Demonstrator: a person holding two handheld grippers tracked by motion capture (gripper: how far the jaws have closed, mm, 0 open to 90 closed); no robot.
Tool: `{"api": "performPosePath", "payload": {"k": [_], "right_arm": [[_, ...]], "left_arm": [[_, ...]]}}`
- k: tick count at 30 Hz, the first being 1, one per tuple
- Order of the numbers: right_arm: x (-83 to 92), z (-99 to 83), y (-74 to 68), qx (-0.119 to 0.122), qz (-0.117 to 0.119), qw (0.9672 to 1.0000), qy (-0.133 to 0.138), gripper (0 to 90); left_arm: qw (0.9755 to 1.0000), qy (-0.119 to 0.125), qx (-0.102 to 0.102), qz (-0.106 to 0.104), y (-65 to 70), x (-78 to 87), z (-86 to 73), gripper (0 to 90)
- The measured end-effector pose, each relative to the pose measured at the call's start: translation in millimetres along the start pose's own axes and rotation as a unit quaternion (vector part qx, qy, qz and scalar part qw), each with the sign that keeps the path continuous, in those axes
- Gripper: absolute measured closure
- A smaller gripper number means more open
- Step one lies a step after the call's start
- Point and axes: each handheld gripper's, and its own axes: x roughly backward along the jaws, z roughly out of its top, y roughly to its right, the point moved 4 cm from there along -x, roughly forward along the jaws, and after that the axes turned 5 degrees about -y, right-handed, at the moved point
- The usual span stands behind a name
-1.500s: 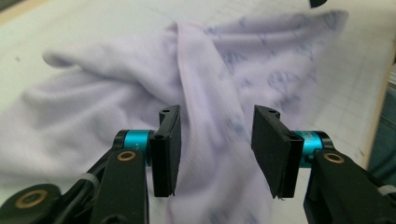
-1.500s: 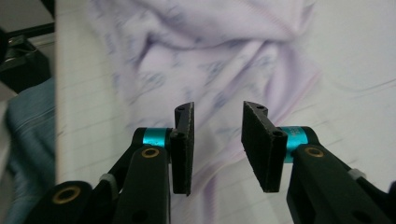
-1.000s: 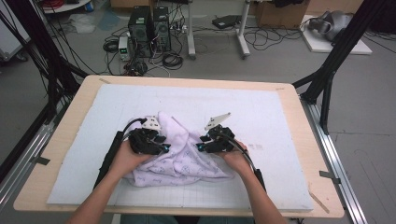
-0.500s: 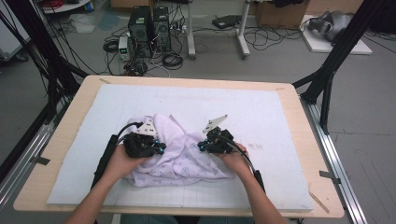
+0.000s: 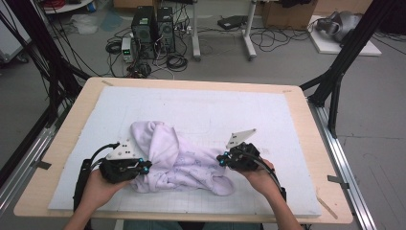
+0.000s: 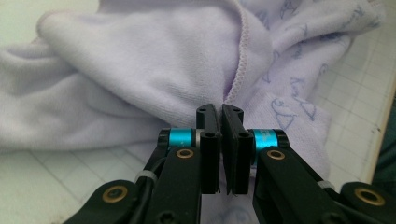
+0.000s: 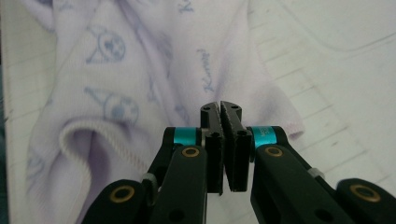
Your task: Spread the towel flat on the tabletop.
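Lying crumpled on the white gridded mat (image 5: 201, 110) over the light wooden table (image 5: 306, 120): a pale lilac terry-cloth garment with small printed figures (image 5: 177, 160), in the near half, between the two hands. Bunched higher at its left end, flatter and spread toward the right.

Left gripper (image 5: 143, 166) at the garment's left edge, held by the left hand (image 5: 98, 187). Jaws pressed together, with a fold of the lilac cloth (image 6: 140, 79) pinched at their tips beside a stitched hem (image 6: 243, 65).

Right gripper (image 5: 222, 159) at the garment's right side, held by the right hand (image 5: 258, 177). Jaws also closed, tips meeting on the printed cloth (image 7: 140, 70); a ribbed cuff (image 7: 88, 144) lying to their left.
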Motion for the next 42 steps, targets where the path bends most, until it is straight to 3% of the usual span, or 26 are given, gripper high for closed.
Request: {"api": "performPosePath", "payload": {"k": [3, 5, 7, 11, 17, 21, 24, 28, 33, 36, 42], "right_arm": [[-1.4, -7.9, -4.5, -0.005, 0.016, 0.9999, -0.001, 87.4], [-1.0, -7.7, -4.4, -0.005, 0.021, 0.9998, 0.006, 83.0], [1.0, -4.4, -0.1, -0.009, 0.016, 0.9997, 0.015, 76.9], [0.3, 3.7, 14.0, -0.016, -0.002, 0.9995, 0.028, 66.8], [-15.4, 3.8, 34.0, -0.047, -0.028, 0.9984, 0.015, 54.6], [-25.0, 1.0, 38.3, -0.056, -0.024, 0.9982, 0.004, 53.6], [-31.4, -0.5, 40.7, -0.059, -0.017, 0.9981, -0.004, 55.1], [-37.9, -1.7, 40.4, -0.056, -0.015, 0.9983, -0.005, 61.8], [-38.0, -4.1, 40.5, -0.053, -0.025, 0.9983, 0.004, 79.7], [-36.4, -4.7, 40.8, -0.05, -0.017, 0.9986, 0.005, 85.3], [-21.6, -5.5, 37.6, -0.046, -0.024, 0.9985, 0.019, 86.1]], "left_arm": [[1.0, -0.002, 0.002, -0.004, 2.3, 4.6, -4.0, 83.9], [1.0, 0.001, 0.002, 0.002, 0.3, 8.9, 0.7, 74.2], [0.9999, 0.012, 0.006, 0.009, -3.3, 13.6, 12.0, 62.6], [0.9994, 0.032, 0.003, 0.01, -9.7, 10.2, 46.0, 51.0], [0.9997, 0.02, 0.009, -0.004, -14.9, -35.1, 84.2, 46.0], [0.9998, -0.021, 0.001, -0.005, -12.8, -69.9, 89.6, 43.7], [0.9982, -0.059, -0.011, -0.003, -13.9, -89.4, 85.8, 43.8], [0.9958, -0.09, -0.017, 0.001, -17.7, -100.8, 78.6, 53.5], [0.9932, -0.114, -0.024, -0.004, -22.6, -105.7, 68.3, 79.2], [0.9939, -0.107, -0.024, -0.01, -23.0, -103.2, 67.5, 89.3], [0.9969, -0.074, -0.024, -0.01, -22.7, -86.3, 71.7, 89.7]]}}
